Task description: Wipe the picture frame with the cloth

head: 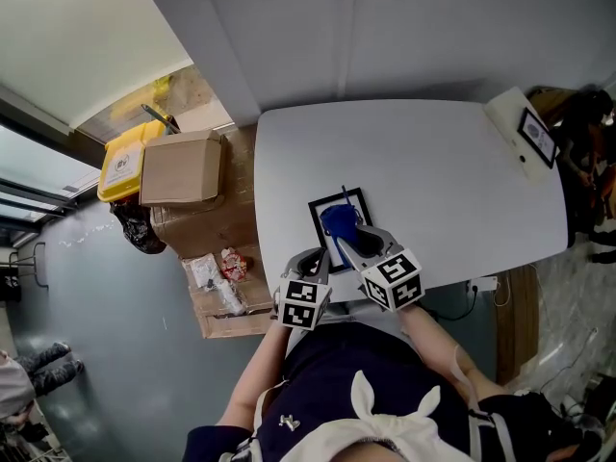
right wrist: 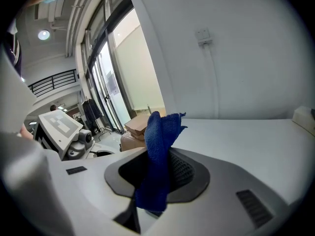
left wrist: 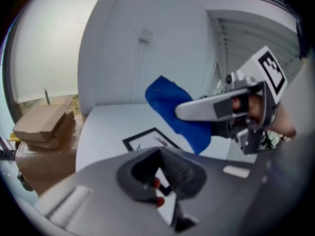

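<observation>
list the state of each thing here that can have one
cloth: bunched, held up over the frame
picture frame: lying flat on the table
right claw: shut on the cloth
left claw: at the frame's near corner, grip unclear
cardboard box: flaps closed

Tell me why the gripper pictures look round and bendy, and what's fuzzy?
Left gripper view: wide lens bends the wall, corners go dark, near jaws fuzzy, frame clearer. Right gripper view: same bending, cloth sharp, bright windows. Head view: straighter, even light, no strong shadows.
</observation>
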### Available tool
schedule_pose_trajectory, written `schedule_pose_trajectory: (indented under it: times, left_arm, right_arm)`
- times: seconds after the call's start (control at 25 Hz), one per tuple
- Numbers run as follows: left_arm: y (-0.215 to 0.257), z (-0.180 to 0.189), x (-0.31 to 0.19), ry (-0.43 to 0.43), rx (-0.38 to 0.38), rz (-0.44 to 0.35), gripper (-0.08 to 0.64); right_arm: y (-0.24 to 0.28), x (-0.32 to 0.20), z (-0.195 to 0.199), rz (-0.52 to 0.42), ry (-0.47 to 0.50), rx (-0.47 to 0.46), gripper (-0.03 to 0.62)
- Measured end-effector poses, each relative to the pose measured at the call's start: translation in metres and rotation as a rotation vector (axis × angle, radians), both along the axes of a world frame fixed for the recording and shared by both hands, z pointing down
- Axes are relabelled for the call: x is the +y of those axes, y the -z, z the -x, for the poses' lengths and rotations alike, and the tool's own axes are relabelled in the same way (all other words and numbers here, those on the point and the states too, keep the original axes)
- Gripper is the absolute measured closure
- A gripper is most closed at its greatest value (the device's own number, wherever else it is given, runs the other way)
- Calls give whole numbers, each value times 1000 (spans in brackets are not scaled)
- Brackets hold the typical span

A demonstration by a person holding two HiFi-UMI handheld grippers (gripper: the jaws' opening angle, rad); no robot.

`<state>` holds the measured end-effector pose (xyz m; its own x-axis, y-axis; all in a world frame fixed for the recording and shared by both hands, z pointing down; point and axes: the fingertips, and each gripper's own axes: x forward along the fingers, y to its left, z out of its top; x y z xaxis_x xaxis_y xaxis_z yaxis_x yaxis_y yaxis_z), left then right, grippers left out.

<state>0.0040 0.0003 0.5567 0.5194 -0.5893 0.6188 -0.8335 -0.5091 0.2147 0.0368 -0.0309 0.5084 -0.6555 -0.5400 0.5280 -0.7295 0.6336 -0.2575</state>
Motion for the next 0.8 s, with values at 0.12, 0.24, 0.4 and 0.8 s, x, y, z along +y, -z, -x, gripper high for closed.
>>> schedule_pose_trajectory:
  times: [0.12, 0.24, 0.4, 0.8]
  left_arm:
    - [-8, 1, -2, -19, 3, 15, 558]
    - [-17, 0, -4, -39, -3, 34, 558]
    - [-31, 0, -7, -61, -11, 65, 558]
    - [-60, 2, -11, -110, -22, 131, 558]
  right_arm:
    - [-8, -7, 7, 18, 1, 10, 499]
    - [-15, -15, 11, 33, 6, 24, 499]
    - [-28, -24, 16, 54, 16, 52, 499]
    - [-61, -42, 29, 56, 95, 176, 499]
